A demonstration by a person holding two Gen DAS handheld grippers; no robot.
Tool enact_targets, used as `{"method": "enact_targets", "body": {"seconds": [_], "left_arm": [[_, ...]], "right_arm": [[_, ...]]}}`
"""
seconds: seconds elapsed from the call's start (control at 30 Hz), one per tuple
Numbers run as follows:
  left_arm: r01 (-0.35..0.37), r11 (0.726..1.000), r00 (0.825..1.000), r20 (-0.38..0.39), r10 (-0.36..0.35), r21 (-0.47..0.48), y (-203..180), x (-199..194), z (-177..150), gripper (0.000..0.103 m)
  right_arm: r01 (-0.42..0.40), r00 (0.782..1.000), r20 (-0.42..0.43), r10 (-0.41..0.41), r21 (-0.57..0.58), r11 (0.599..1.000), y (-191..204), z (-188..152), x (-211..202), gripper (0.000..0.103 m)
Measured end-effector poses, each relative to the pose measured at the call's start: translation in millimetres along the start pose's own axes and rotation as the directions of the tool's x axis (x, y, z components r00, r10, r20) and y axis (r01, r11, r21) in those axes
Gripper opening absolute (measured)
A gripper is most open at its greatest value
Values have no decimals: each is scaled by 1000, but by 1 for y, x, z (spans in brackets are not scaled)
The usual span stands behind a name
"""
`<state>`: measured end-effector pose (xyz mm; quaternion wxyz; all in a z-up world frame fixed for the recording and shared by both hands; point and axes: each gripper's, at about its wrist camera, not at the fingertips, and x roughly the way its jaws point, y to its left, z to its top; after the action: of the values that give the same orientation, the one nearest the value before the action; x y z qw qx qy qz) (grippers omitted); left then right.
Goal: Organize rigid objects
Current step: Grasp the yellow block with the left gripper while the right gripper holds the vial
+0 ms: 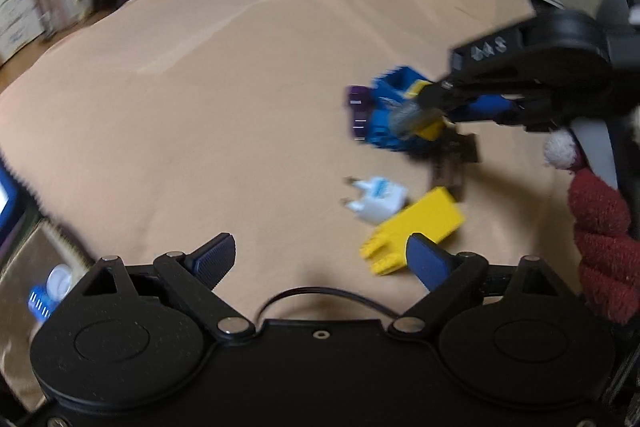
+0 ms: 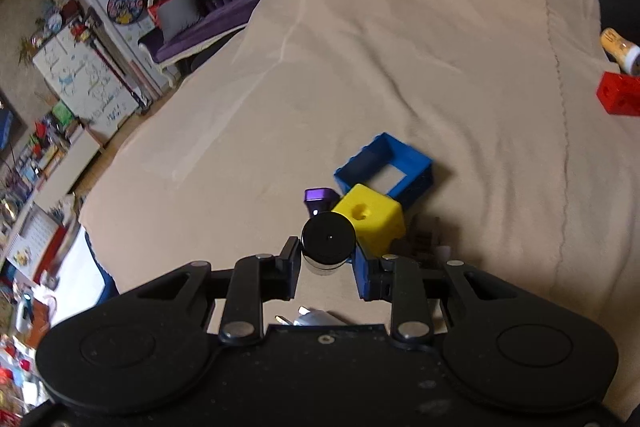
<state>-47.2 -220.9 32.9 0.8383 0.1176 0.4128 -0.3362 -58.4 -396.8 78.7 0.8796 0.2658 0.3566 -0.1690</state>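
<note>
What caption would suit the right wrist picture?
Right hand-held gripper grips a black-capped jar beside a yellow cube and blue frame.

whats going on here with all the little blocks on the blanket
A person holding two grippers is sorting small rigid objects on a tan blanket. The right gripper is closed on a small black-capped cylindrical jar, holding it near a yellow cube with a hole, an open blue square frame and a small purple block. The left gripper is open and empty, near a flat yellow block and a white plug adapter.
</note>
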Motion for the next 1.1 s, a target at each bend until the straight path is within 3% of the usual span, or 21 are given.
{"method": "enact_targets", "body": {"seconds": [0.13, 0.37, 0.47, 0.53, 0.7, 1.1], "left_arm": [[-19, 997, 999, -41, 22, 73, -23, 23, 6, 90], [-37, 995, 996, -82, 44, 89, -36, 50, 9, 85], [-33, 995, 994, -97, 42, 99, -41, 60, 9, 62], [-11, 996, 993, -116, 21, 86, -39, 65, 9, 25], [16, 1000, 994, -110, -17, -8, -22, 60, 11, 3], [17, 983, 1000, 3, -16, -180, 29, 2, 31, 1]], "right_arm": [[-12, 1000, 15, 12, 11, 1000, -11, 2, -5, 27], [-23, 999, 37, 21, 34, 999, -19, -4, -12, 27], [-27, 999, 37, 25, 42, 999, -19, -6, -13, 27], [-29, 999, 37, 27, 50, 998, -20, -8, -14, 27], [-24, 998, 52, 21, 54, 998, -21, -8, -20, 27], [-24, 997, 79, 23, 17, 1000, -2, -5, -31, 27]]}}
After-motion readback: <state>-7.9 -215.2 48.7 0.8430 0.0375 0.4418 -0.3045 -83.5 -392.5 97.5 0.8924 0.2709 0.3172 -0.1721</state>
